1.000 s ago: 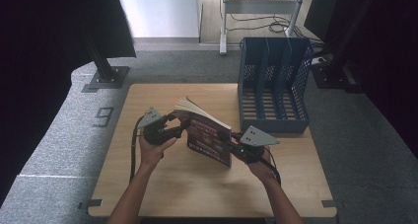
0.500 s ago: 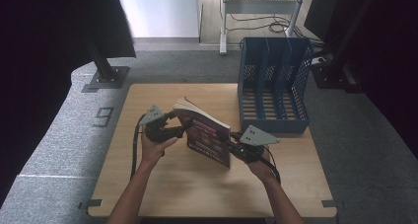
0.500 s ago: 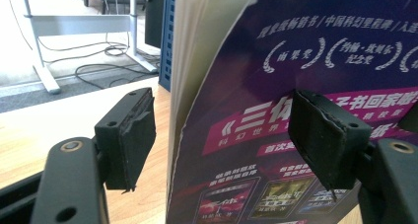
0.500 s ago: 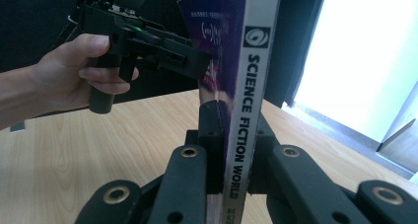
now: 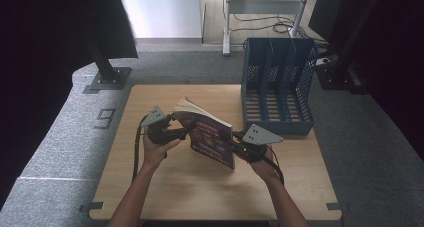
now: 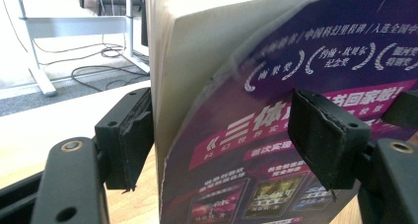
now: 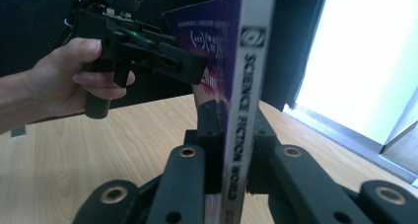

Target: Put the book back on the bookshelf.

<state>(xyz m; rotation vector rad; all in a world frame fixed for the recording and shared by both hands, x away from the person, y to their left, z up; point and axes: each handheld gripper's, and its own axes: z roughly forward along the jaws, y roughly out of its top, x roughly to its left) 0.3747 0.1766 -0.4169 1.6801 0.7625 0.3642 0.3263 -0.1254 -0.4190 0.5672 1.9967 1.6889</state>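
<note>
While clamped at the spine between the right gripper (image 7: 231, 184) jaws, stands upright above the table (image 5: 165, 187): science-fiction magazine (image 5: 212, 137), already released by just-opened left gripper (image 6: 222, 135), not yet filed in blue rack (image 5: 277, 87).

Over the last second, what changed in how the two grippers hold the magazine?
The left gripper has just been opening: its pads now stand clear on either side of the magazine, released. The right gripper stays clamped on the spine, holding it upright. Both hands, the table and the blue file rack are unchanged.
</note>
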